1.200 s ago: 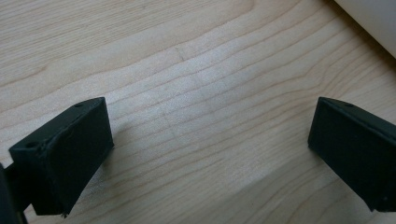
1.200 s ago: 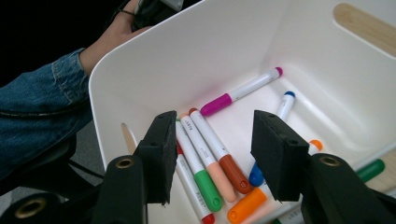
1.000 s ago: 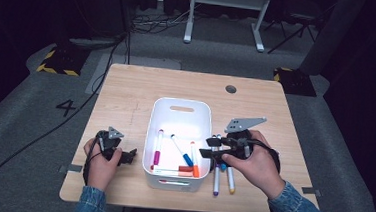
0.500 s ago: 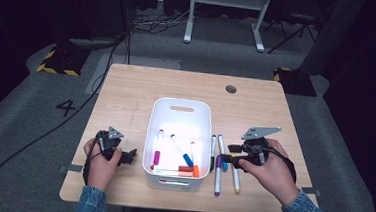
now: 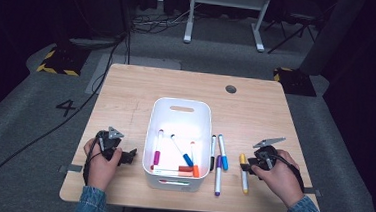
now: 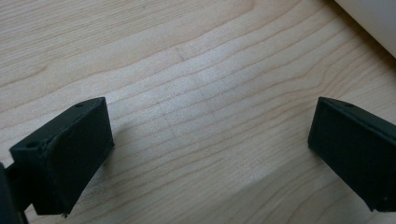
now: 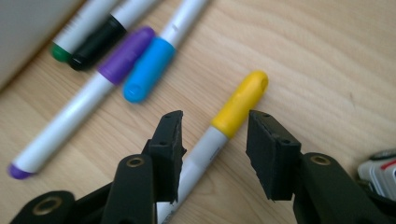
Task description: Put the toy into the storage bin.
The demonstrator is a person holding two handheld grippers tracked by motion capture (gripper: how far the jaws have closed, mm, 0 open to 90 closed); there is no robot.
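Note:
A yellow-capped marker [image 7: 239, 101] lies on the wooden table [image 5: 255, 115], right of a white bin [image 5: 181, 103]. My right gripper [image 7: 215, 127] stands open astride that marker, one jaw on each side with a gap to both. In the high view the right gripper [image 5: 250, 165] sits beside the yellow marker [image 5: 243, 176]. Held low over bare wood left of the bin, my left gripper [image 5: 129, 156] is wide open with nothing between its jaws [image 6: 205, 140].
Blue [image 7: 149, 70], purple [image 7: 122, 61], black [image 7: 95, 41] and green-capped [image 7: 60, 51] markers lie between the bin and the yellow one. The bin holds several markers, among them pink [image 5: 157, 148] and blue [image 5: 179, 149]. The bin's corner [image 6: 371, 14] is near the left gripper.
My right hand has moved right, away from the bin's edge, and come down over the yellow marker. The left hand has stayed put.

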